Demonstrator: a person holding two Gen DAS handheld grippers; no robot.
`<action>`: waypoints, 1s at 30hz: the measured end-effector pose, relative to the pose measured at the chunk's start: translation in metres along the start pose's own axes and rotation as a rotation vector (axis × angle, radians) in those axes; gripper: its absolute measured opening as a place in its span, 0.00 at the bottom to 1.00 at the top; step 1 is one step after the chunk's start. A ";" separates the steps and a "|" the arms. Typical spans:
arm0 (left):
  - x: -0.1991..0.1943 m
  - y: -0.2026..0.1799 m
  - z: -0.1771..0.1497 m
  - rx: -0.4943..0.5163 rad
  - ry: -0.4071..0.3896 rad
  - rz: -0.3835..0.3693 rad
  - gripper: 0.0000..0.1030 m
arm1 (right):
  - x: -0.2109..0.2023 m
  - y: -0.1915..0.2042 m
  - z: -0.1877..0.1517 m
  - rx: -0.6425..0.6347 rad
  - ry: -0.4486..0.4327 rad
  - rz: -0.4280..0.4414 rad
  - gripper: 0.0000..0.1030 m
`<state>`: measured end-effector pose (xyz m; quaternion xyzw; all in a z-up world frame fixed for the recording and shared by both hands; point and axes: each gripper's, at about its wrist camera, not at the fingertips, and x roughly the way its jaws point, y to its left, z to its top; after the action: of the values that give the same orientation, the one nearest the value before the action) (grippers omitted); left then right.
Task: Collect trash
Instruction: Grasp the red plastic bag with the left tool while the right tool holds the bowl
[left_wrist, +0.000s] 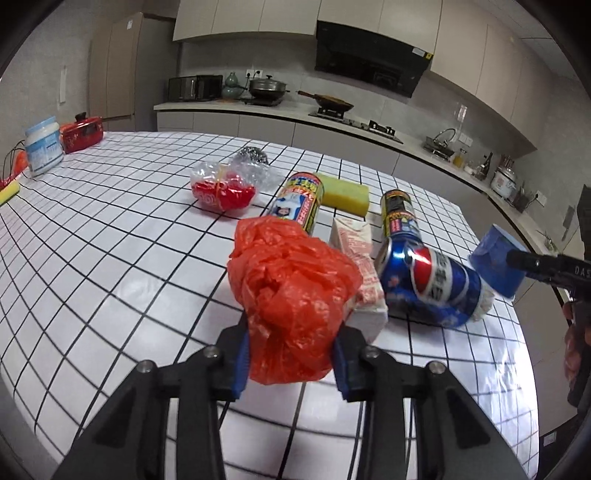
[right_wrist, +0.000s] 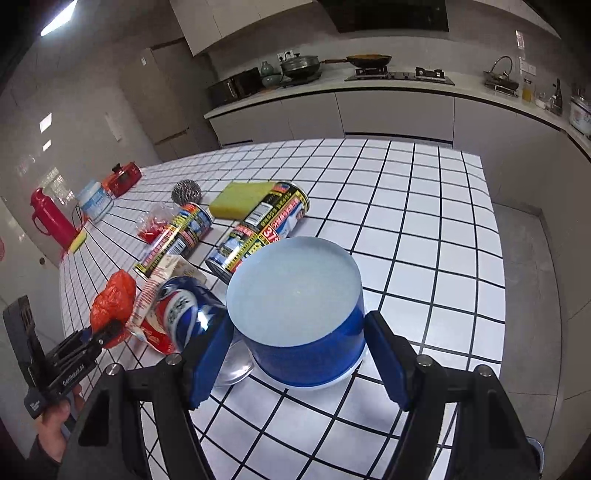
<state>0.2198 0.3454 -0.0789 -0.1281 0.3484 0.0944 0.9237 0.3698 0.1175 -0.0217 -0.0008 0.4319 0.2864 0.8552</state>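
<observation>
A crumpled orange-red plastic bag (left_wrist: 291, 291) bulges up between the blue pads of my left gripper (left_wrist: 291, 354), which is shut on it just above the white gridded table (left_wrist: 110, 240). In the right wrist view the same bag (right_wrist: 110, 302) shows at the left. My right gripper (right_wrist: 295, 354) is shut on an upturned blue plastic cup (right_wrist: 295, 295), one pad on each side of its wall. That cup (left_wrist: 498, 262) appears at the right of the left wrist view. A dented Pepsi can (left_wrist: 432, 284) and a milk carton (left_wrist: 360, 266) lie between the two.
Two yellow-black spray cans (left_wrist: 299, 201) (left_wrist: 399, 214), a yellow sponge (left_wrist: 345, 194), a clear bag with red contents (left_wrist: 221, 190) and a steel scourer (left_wrist: 253, 155) lie beyond. A white jar (left_wrist: 44, 149) and red box (left_wrist: 83, 134) stand far left. The table edge runs along the right.
</observation>
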 end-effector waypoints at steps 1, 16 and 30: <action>-0.003 0.001 -0.004 -0.006 0.006 -0.002 0.37 | -0.005 -0.001 -0.001 0.002 -0.006 0.003 0.72; -0.005 0.009 -0.054 -0.067 0.082 0.101 0.80 | -0.009 -0.001 -0.089 -0.054 0.103 -0.008 0.72; 0.019 -0.003 -0.034 -0.058 0.105 0.077 0.48 | 0.017 0.002 -0.073 -0.097 0.054 -0.047 0.75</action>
<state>0.2134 0.3344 -0.1155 -0.1464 0.3980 0.1329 0.8958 0.3228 0.1093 -0.0792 -0.0601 0.4404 0.2869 0.8486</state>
